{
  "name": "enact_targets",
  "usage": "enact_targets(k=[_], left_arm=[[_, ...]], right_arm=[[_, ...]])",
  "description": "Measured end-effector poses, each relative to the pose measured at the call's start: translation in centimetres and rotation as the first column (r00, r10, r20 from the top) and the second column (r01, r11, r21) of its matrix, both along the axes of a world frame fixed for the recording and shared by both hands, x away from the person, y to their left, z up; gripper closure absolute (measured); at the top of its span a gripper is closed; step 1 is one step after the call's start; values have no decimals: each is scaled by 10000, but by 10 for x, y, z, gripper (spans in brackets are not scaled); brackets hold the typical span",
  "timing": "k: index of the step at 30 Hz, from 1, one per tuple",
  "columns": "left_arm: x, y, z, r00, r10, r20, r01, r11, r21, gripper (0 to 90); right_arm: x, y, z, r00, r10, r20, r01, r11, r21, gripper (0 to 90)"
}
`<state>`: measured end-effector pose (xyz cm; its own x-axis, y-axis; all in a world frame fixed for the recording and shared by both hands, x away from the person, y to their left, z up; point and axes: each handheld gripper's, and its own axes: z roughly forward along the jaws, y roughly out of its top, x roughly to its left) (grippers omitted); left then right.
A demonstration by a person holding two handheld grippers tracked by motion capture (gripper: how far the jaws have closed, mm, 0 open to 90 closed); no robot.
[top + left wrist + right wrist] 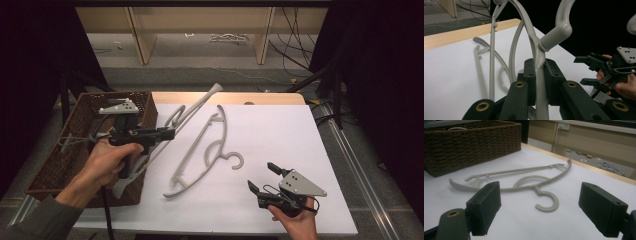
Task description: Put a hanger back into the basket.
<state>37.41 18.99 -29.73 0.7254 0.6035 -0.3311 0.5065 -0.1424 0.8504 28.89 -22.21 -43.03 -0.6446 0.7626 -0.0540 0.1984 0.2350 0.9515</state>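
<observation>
Left tongs [537, 72] on basket's [85, 107] hanger [534, 42]

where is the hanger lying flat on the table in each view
High view: the flat hanger lies mid-table, between the basket and the right claw.
Left gripper view: left of centre, behind the held hanger clamped in the left claw.
Right gripper view: centre, its hook toward the camera.
Shared landmark: the white table cover.
</observation>
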Motion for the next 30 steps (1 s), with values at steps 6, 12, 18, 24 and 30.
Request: enact_targets(k=[6,12,18,24,30], left_arm=[[9,20,2,9984,494,292,-501,9984,254,805],[21,44,-1,9930,1150,264,-1154,9932,166,805],[33,72,-4,9853,1639,481,-1649,9862,173,805],[39,99,-12,9766,2053,634,-2069,9782,190,805],[42,118,-22,9717,2269,654,-2285,9734,185,805]], right_arm=[[1,0,0,9999,0,151,3,9999,-144,190],[1,0,0,10000,-13,54,15,9997,-225,190],[2,1,-2,9999,6,153,-4,9999,-119,190],[1,2,-2,10000,19,-54,-20,10000,-91,190],[1,2,-2,10000,-7,-93,7,10000,-88,190]])
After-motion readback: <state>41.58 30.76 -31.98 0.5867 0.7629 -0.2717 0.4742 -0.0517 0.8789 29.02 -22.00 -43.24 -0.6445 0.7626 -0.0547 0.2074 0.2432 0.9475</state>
